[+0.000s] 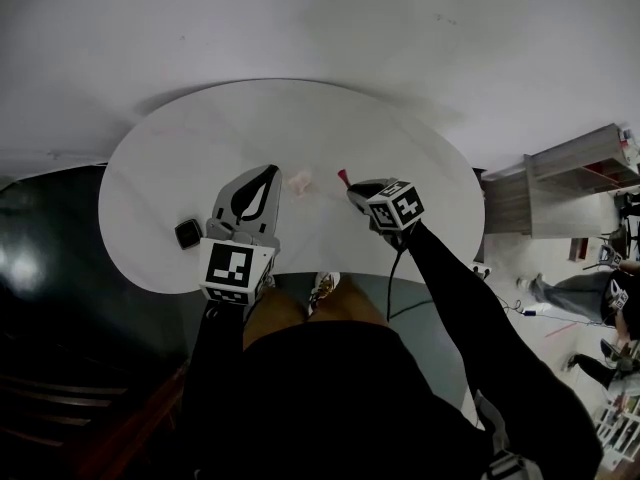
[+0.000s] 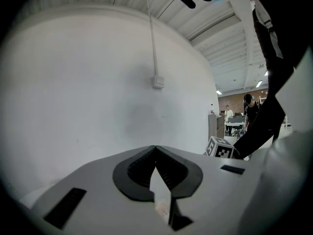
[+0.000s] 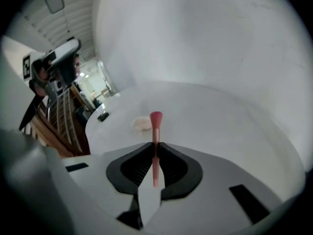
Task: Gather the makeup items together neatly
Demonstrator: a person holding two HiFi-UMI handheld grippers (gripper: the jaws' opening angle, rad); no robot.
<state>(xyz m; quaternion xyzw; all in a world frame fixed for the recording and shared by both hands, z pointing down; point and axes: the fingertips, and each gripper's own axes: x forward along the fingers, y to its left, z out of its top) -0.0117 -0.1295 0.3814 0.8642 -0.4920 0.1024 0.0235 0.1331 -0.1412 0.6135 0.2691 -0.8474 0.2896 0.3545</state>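
My right gripper point(image 3: 155, 147) is shut on a thin pink makeup brush point(image 3: 156, 131); its red tip sticks out past the jaws above the round white table point(image 3: 230, 131). In the head view that brush point(image 1: 343, 177) shows just ahead of the right gripper point(image 1: 352, 192). A pale pink puff point(image 1: 299, 181) lies on the table between the grippers and shows again beyond the brush tip as the puff point(image 3: 142, 124). A small black compact point(image 1: 187, 233) lies near the table's left edge. My left gripper point(image 1: 268, 173) is shut with nothing in it, its jaws meeting at the tips point(image 2: 155, 147).
The white table's near edge point(image 1: 300, 278) runs just in front of my body. Dark floor lies to the left; shelving point(image 1: 570, 183) and people stand at the right. A wooden chair point(image 3: 63, 126) stands by the table's far side in the right gripper view.
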